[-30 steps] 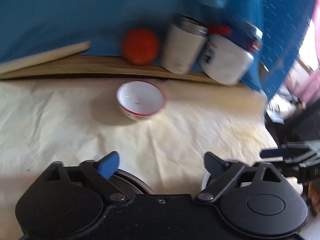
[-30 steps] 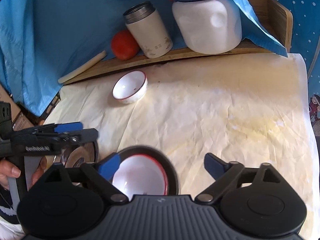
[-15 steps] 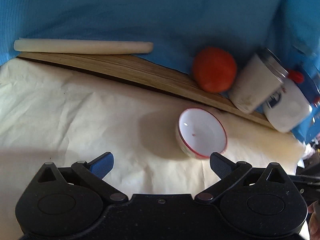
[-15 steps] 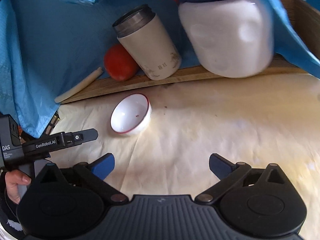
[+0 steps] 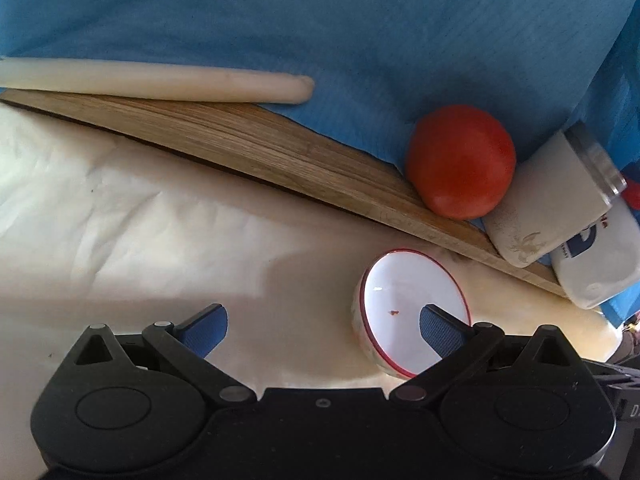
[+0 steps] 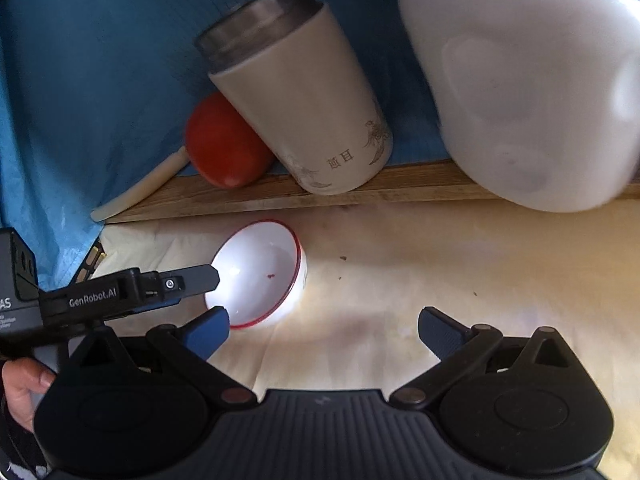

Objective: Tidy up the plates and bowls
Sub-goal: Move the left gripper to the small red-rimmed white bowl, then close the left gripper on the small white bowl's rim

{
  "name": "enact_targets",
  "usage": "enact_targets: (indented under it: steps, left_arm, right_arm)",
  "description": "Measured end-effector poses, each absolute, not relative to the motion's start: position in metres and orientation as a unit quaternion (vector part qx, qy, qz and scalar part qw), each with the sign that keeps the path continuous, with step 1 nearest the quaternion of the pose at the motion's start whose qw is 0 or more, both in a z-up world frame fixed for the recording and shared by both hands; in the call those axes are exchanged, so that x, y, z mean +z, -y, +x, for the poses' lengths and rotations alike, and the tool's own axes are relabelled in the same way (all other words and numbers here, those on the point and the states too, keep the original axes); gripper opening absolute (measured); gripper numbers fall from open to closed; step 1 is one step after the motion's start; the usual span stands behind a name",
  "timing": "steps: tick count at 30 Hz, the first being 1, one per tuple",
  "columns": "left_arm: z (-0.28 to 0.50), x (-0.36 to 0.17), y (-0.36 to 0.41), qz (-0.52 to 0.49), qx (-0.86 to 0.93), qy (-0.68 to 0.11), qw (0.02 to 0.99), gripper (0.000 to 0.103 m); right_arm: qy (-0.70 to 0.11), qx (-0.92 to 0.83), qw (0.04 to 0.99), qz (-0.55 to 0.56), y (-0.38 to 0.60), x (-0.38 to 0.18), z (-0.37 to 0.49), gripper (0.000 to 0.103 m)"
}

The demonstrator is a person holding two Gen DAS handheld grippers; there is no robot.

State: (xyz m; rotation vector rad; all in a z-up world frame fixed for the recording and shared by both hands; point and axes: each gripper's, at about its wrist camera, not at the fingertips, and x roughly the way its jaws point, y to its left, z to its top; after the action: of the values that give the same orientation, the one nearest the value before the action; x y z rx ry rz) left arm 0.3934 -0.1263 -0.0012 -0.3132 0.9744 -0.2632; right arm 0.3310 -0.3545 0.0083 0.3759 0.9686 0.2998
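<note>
1. Sitting upright on the cream paper-covered worktop (image 6: pixel 440 280): a small white bowl (image 6: pixel 260 272) with a red rim, just near of the wooden board (image 6: pixel 280 196) along the far edge. A tiny red speck lies inside it.
2. Left tool (image 5: pixel 322 326): spread fully wide, nothing held. Its right finger (image 5: pixel 440 332) shows over the bowl's mouth; whether it touches, cannot tell. Bowl lies toward the tool's right side.
3. Right tool (image 6: pixel 324 330): spread fully wide, nothing held. Bowl sits just far of its left finger (image 6: pixel 208 332), apart from it.
4. Right view: left tool comes in from the left, its tip at the bowl's left rim; a hand (image 6: pixel 20 392) grips its handle.
5. On the board: pale rolling pin (image 5: pixel 152 84) far left, tomato (image 5: pixel 460 160), beige tumbler (image 6: pixel 296 96), white jug (image 6: pixel 528 92) far right. Blue cloth (image 5: pixel 320 20) behind.
</note>
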Motion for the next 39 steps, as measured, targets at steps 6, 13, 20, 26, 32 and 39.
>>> enact_targets:
  steps: [6, 13, 20, 26, 32, 39]
  left_arm:
    - [0.398, -0.005, 0.133, -0.138, -0.124, -0.466, 0.865, 0.102]
    - [0.401, -0.003, 0.138, -0.126, -0.127, -0.466, 0.867, 0.101]
    - [0.395, 0.000, 0.140, -0.129, -0.134, -0.464, 0.866, 0.086]
    - [0.393, -0.001, 0.143, -0.141, -0.157, -0.468, 0.858, 0.062]
    - [0.397, -0.004, 0.145, -0.154, -0.183, -0.482, 0.843, 0.035]
    - [0.397, -0.003, 0.146, -0.149, -0.184, -0.487, 0.841, 0.020]
  right_arm:
    - [-0.461, 0.145, 0.860, 0.164, 0.347, 0.000, 0.342, 0.097]
    - [-0.458, 0.153, 0.862, 0.152, 0.340, 0.000, 0.348, 0.086]
    - [-0.460, 0.162, 0.860, 0.148, 0.332, -0.001, 0.350, 0.078]
    - [-0.462, 0.166, 0.859, 0.150, 0.327, -0.002, 0.351, 0.064]
    - [-0.462, 0.163, 0.856, 0.165, 0.325, -0.004, 0.353, 0.044]
    - [-0.467, 0.173, 0.847, 0.185, 0.326, -0.003, 0.355, 0.027]
